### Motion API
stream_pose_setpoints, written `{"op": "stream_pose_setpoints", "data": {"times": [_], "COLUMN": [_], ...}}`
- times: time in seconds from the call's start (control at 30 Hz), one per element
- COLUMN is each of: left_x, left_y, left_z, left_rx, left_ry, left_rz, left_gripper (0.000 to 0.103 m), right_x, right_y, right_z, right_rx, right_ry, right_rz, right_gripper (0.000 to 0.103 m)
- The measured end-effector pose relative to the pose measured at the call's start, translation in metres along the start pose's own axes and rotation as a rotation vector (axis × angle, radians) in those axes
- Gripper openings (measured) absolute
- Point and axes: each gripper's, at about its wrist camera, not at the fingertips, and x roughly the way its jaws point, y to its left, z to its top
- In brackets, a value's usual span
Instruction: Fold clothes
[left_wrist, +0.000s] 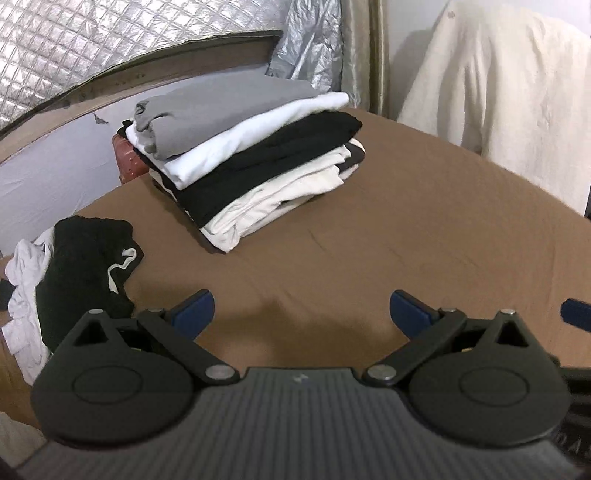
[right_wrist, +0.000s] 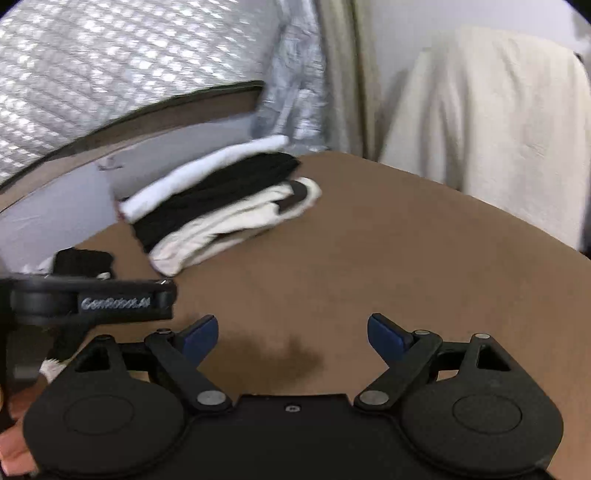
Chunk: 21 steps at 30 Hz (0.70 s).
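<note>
A stack of folded clothes (left_wrist: 243, 155), grey on top, then white, black and cream, sits on the brown table (left_wrist: 369, 240) at the back left; it also shows blurred in the right wrist view (right_wrist: 221, 199). A crumpled heap of black and white clothes (left_wrist: 74, 273) lies at the table's left edge. My left gripper (left_wrist: 302, 314) is open and empty above bare table, in front of the stack. My right gripper (right_wrist: 291, 334) is open and empty above the table. The left gripper's body (right_wrist: 92, 301) shows to its left.
A cream cloth (left_wrist: 498, 81) hangs over something behind the table at the right. A silver quilted cover (left_wrist: 74, 48) and a curtain (left_wrist: 362, 51) stand at the back. A reddish object (left_wrist: 127, 160) sits behind the stack.
</note>
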Motion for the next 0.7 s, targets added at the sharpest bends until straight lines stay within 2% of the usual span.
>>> {"op": "stream_pose_setpoints", "data": {"times": [0.33,0.43,0.7], "left_x": [-0.0004,0.0016,0.0078], "left_y": [-0.008,-0.0065,-0.0005], "left_z": [-0.0031,-0.0044,-0.0051], "left_rx": [0.016,0.019,0.023], "left_ry": [-0.014,-0.029,-0.037], "left_rz": [-0.013,-0.002,0.03], "left_gripper": [0.103,0.103,0.103], "right_x": [-0.0007,0.0016,0.006], "right_y": [-0.004,-0.0022,-0.0019], "right_z": [-0.0024,-0.0024,-0.0041], "right_rx": [-0.035,-0.026,-0.007], "right_ry": [-0.036,-0.03,-0.018], "right_rz": [0.009,0.023,-0.005], "right_gripper": [0.091,0.091,0.091]}}
